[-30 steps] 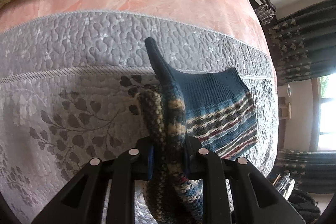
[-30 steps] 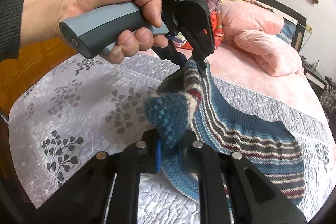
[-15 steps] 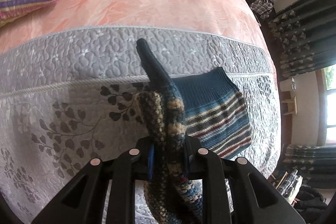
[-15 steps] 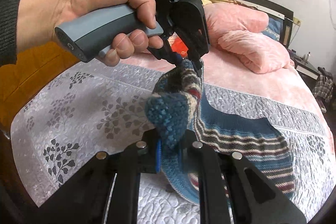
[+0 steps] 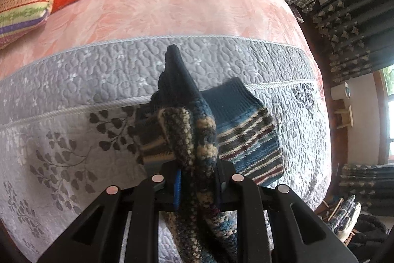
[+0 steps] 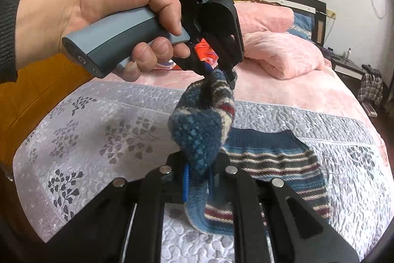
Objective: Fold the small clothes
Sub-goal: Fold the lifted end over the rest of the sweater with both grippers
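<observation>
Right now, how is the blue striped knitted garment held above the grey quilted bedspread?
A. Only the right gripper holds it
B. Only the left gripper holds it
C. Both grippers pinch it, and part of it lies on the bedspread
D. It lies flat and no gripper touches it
C: the left gripper and the right gripper each pinch the blue striped knitted garment, whose lower part rests on the grey quilted bedspread.

A person's left hand (image 6: 106,24) wraps the grey handle of the left claw (image 6: 221,73), forefinger on the trigger, its fingers pinched together. Just below, the right claw (image 6: 197,179) is likewise clamped, both raised close together.
</observation>
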Tool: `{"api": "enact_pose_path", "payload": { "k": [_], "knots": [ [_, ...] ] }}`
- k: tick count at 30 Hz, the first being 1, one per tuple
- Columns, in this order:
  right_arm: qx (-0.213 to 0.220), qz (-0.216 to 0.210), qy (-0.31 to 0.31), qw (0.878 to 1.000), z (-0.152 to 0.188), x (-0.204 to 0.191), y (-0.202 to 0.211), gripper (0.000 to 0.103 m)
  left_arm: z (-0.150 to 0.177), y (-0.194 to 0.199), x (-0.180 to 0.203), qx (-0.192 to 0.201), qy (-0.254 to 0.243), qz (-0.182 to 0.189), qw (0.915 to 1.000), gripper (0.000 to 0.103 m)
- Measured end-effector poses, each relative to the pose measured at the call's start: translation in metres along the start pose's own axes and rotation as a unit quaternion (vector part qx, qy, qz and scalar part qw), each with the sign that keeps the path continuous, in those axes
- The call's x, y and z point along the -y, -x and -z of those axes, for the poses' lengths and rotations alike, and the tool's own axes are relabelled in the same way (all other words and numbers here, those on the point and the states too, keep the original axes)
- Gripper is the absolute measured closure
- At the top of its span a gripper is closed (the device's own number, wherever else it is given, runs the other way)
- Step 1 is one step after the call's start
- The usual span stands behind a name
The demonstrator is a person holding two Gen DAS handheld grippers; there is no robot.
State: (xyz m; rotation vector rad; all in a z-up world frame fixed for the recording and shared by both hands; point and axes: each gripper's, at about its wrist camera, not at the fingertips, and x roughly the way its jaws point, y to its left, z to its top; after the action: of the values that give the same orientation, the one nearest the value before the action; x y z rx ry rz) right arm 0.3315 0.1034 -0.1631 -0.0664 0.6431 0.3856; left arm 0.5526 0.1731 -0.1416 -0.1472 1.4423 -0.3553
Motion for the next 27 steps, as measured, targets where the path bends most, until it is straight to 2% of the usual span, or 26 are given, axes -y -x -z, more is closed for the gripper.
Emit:
{"api": "enact_pose_path", "payload": {
  "k": [16,27],
  "knots": [
    [-0.005,0.026,-0.034,0.999,0.027,0.063,0.012,0.093,-0.011,-0.049,0.075,-0.017,-0.021,-0.002,0.9996,0.084],
    [-0.021,0.045,-0.049,0.998,0.058,0.112,0.006,0.093,-0.018,-0.104,0.116,-0.034,-0.026,-0.014,0.999,0.084]
  ]
}}
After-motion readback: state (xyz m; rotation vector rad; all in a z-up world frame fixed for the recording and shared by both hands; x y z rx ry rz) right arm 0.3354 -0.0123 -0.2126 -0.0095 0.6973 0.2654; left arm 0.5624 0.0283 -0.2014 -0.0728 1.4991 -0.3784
